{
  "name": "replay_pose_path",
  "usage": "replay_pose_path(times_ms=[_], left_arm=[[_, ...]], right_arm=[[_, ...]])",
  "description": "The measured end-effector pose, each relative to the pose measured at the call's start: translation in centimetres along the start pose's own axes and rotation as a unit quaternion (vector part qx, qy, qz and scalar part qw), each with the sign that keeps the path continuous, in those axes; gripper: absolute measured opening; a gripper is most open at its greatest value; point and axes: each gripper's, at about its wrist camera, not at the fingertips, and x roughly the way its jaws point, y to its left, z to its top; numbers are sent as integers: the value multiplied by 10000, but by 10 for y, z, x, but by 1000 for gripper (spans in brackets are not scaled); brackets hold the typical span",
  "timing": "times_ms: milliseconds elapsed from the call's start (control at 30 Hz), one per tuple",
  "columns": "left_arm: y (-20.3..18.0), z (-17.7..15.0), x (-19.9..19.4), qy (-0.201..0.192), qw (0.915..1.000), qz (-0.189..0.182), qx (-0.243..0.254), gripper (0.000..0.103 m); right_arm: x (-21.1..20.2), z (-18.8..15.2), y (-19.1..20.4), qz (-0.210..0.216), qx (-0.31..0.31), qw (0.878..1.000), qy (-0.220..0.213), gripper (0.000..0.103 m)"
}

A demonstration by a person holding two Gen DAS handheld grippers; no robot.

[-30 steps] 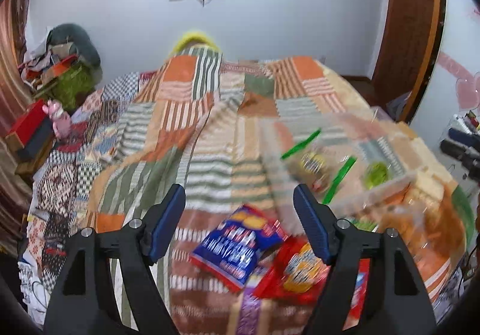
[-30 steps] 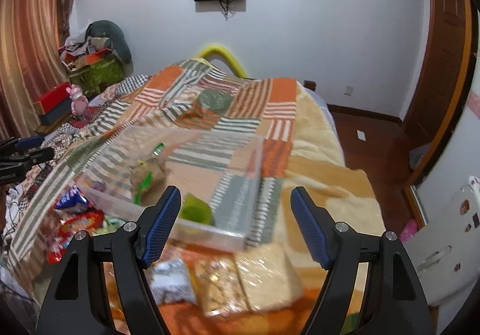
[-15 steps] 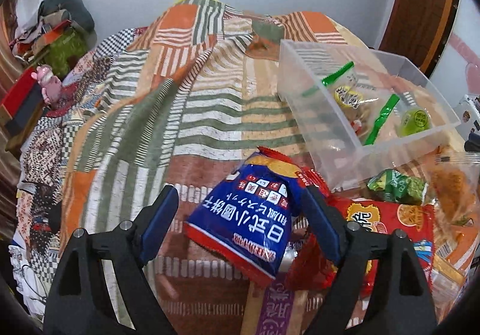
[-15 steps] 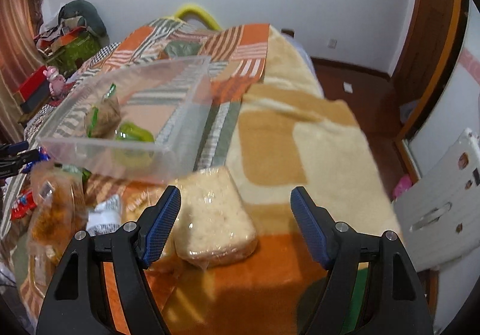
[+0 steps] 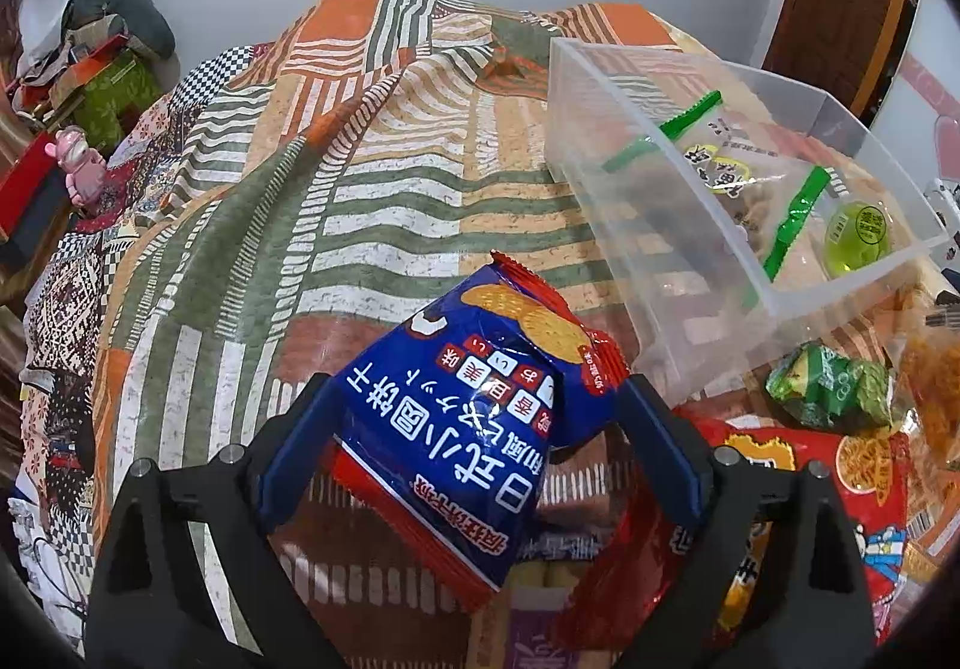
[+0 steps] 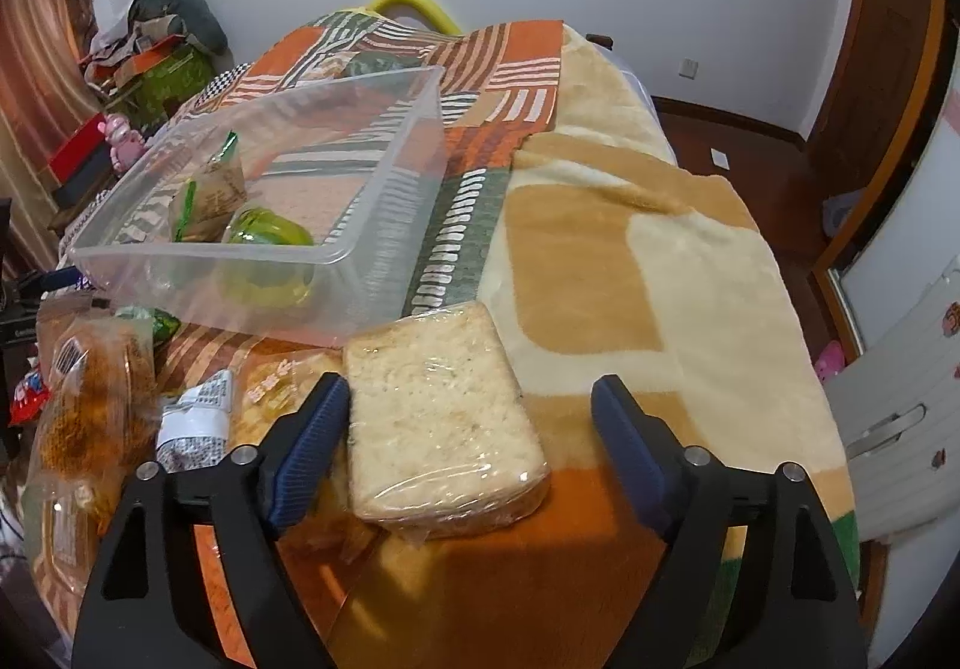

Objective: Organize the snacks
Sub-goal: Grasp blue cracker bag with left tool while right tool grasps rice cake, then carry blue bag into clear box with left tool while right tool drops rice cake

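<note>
Left wrist view: clear bin (image 5: 708, 273) ahead-right of left tool (image 5: 474, 417), on the patchwork bed (image 5: 360, 225); red packet (image 5: 798, 495) and green packet (image 5: 834, 384) to its right. Tool closed on blue snack bag (image 5: 474, 423), raised, tilted.

Right wrist view: bin (image 6: 384, 177) ahead-left. Right tool (image 6: 471, 405) spread wide, low over the bed; wrapped bread (image 6: 438, 423) lay between its fingers, beside the left one.

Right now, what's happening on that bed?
Someone is sorting snacks into a clear bin with two handheld grippers. The left gripper straddles a blue cracker bag, its fingers against the bag's sides. The right gripper is open around a wrapped bread slab, touching only at its left finger. The bin holds a few items; other packets lie loose on the blanket.
</note>
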Motion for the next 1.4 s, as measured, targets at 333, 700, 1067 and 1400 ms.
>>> replay_pose_path(times_ms=[333, 700, 1067, 1400], left_arm=[[4, -4, -10, -152, 9998, 24, 87, 56], [3, -19, -41, -255, 9995, 36, 173, 5], [11, -10, -48, -499, 9982, 218, 233, 91], [13, 6, 18, 245, 9986, -115, 453, 103]], right_arm=[[-6, -8, -3, 2, -176, 9998, 101, 81], [1, -8, 6, 102, -225, 9996, 120, 57], [-5, -9, 3, 141, -35, 9999, -23, 55], [-5, -4, 7, 103, -76, 9999, -91, 54]])
